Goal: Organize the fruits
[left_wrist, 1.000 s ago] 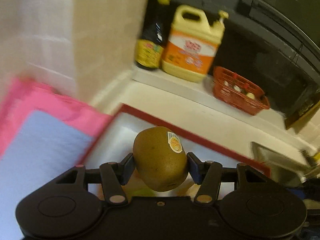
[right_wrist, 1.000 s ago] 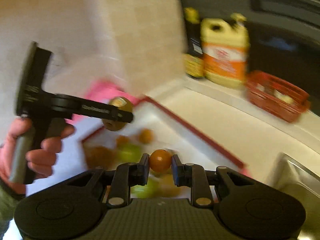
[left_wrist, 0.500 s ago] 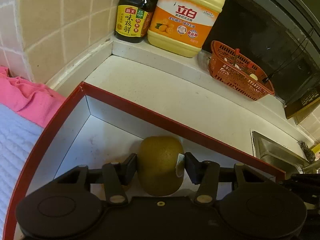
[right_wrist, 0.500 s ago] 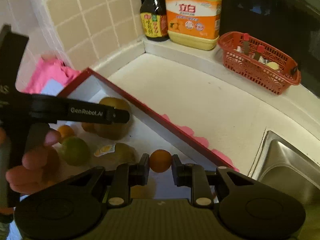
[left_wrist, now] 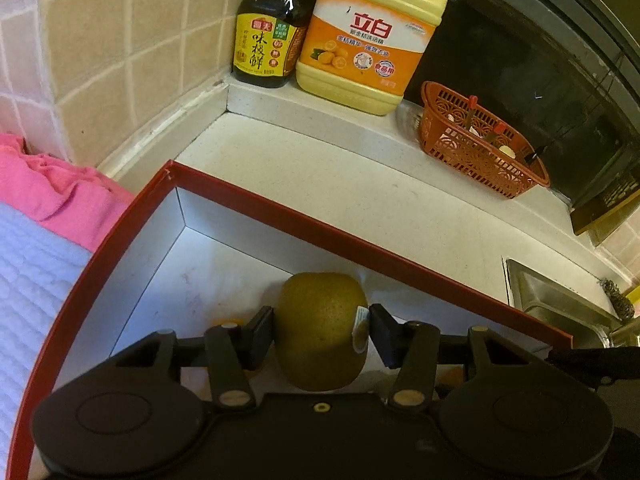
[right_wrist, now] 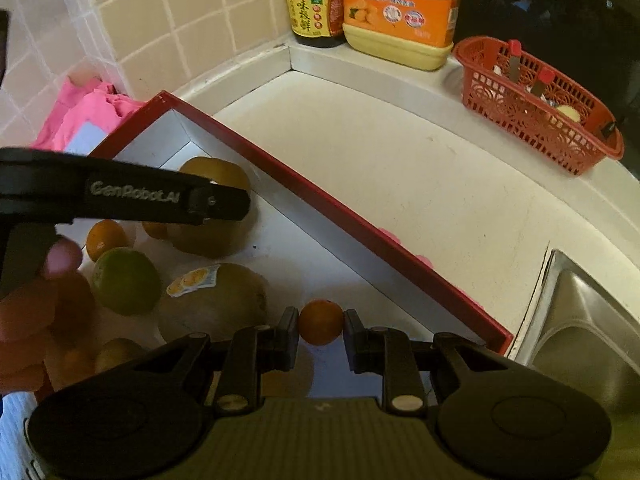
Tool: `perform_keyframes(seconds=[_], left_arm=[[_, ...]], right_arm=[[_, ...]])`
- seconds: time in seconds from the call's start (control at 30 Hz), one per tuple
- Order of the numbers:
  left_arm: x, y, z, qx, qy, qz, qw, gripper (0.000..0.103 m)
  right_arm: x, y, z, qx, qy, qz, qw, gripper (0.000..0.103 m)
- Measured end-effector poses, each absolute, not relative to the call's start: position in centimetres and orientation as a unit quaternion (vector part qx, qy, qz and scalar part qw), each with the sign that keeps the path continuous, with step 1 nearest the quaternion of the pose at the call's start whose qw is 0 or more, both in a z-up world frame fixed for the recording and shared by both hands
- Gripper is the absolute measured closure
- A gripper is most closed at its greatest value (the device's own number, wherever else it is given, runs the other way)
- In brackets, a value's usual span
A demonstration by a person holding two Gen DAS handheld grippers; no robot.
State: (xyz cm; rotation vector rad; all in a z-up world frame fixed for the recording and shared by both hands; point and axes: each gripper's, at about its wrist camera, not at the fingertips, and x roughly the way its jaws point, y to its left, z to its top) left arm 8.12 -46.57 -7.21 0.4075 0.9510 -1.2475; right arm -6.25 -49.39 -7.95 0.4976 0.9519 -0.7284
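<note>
Both grippers have dropped into the red-rimmed box: left gripper clamps a kiwi near the far wall, right gripper pinches a small orange, seemingly just above the floor; either could roll into the fruit already inside on release.

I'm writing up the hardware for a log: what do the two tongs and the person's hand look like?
Both tongs are matte black plastic, with two round housings, linkage bars on pale rivets and flat black pads. The right tongs have a ribbed grey-green panel at the bottom edge; the left tongs have a plain black body there. Seen side-on, the left tongs carry white "GenRobot.AI" lettering. The left hand is bare; no sleeve is visible.
</note>
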Motion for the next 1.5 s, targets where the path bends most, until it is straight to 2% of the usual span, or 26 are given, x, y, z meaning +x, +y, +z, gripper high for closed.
perform_keyframes(seconds=[0.07,0.23,0.43,0.6,0.67,0.73,1.1,1.17,1.27,1.5], left_arm=[[7.8,-46.1,-6.7,0.185,0.416,-0.556,0.695,0.034],[7.8,-44.4,-5.0,0.180,0.405,-0.546,0.711,0.033],[7.0,-41.5,-1.7,0.169,0.376,-0.541,0.733,0.031],[5.3,-38.3,1.4,0.156,0.339,-0.538,0.755,0.024],[4.7,-36.9,2.6,0.151,0.327,-0.533,0.765,0.024],[4.2,-35.4,3.7,0.145,0.316,-0.529,0.775,0.024],[3.2,-26.5,10.1,0.100,0.263,-0.462,0.841,0.023],[3.2,-24.8,11.3,0.092,0.248,-0.450,0.853,0.022],[3.2,-22.3,12.8,0.084,0.231,-0.430,0.869,0.022],[3.0,-17.7,13.1,0.094,0.222,-0.362,0.900,0.021]], right_arm=[[-6.5,-49.2,-7.5,0.232,0.439,-0.337,0.800,0.071],[-7.6,-48.0,-5.6,0.217,0.420,-0.345,0.811,0.056],[-9.2,-46.2,-2.9,0.209,0.395,-0.343,0.826,0.049],[-10.3,-43.5,-0.5,0.200,0.374,-0.336,0.841,0.043],[-10.6,-42.3,0.5,0.196,0.364,-0.335,0.847,0.038],[-10.8,-41.0,1.6,0.189,0.348,-0.336,0.854,0.027],[-10.1,-36.0,5.9,0.165,0.304,-0.320,0.882,0.022],[-9.8,-35.3,6.5,0.160,0.296,-0.325,0.884,0.019],[-9.4,-34.2,7.3,0.150,0.282,-0.331,0.888,0.007],[-7.2,-30.2,7.6,0.034,0.286,-0.370,0.883,0.003]])
